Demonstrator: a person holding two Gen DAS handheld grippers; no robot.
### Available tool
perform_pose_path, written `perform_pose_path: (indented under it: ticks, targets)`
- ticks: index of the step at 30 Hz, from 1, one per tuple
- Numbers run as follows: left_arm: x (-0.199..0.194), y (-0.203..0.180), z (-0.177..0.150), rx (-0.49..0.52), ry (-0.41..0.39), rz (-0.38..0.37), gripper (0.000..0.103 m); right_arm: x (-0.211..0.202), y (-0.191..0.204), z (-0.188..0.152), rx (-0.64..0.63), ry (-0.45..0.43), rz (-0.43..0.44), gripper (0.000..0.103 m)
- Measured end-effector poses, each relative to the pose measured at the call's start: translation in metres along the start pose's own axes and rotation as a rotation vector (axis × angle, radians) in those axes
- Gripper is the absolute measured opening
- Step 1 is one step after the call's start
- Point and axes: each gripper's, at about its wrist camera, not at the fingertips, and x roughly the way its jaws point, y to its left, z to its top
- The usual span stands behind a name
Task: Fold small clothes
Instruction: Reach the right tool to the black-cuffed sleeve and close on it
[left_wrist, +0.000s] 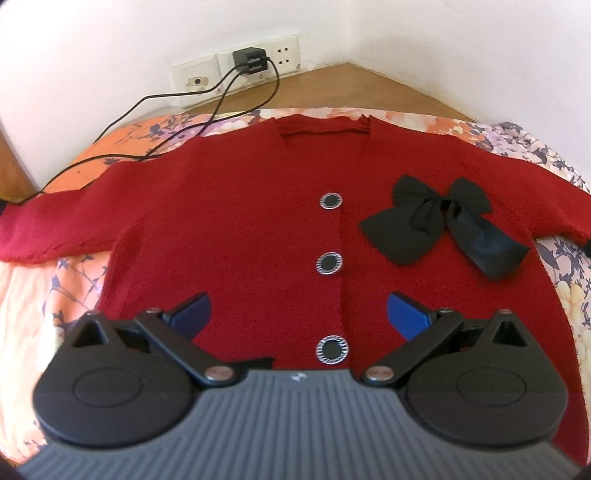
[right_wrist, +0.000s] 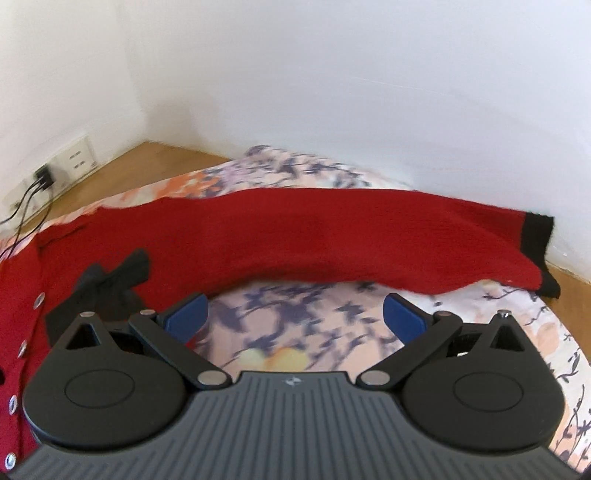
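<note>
A small red knitted cardigan (left_wrist: 240, 221) lies flat and face up on the floral bedsheet (left_wrist: 48, 295), sleeves spread to both sides. It has round black buttons (left_wrist: 330, 263) with silver rims down the front and a black bow (left_wrist: 443, 229) on the chest. My left gripper (left_wrist: 299, 314) hovers open over the cardigan's lower front, nothing between its blue pads. In the right wrist view the cardigan's sleeve (right_wrist: 332, 236) stretches across to its black cuff (right_wrist: 537, 240). My right gripper (right_wrist: 295, 315) is open above the sheet just in front of that sleeve.
Black cables (left_wrist: 155, 110) run from a charger (left_wrist: 251, 61) in the wall socket across the wooden ledge (left_wrist: 332, 85) onto the sheet and the cardigan's left sleeve. White walls close in behind and to the right.
</note>
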Motion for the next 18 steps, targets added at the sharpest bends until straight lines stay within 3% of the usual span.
perform_pose_path:
  ticks: [9, 18]
  targets:
    - [0.004, -0.017, -0.001, 0.035, 0.022, 0.005, 0.103, 0.036, -0.057, 0.016, 0.160, 0.037, -0.043, 0.103]
    - [0.005, -0.027, -0.002, 0.065, 0.030, 0.004, 0.103, 0.058, -0.075, 0.017, 0.221, 0.069, -0.050, 0.103]
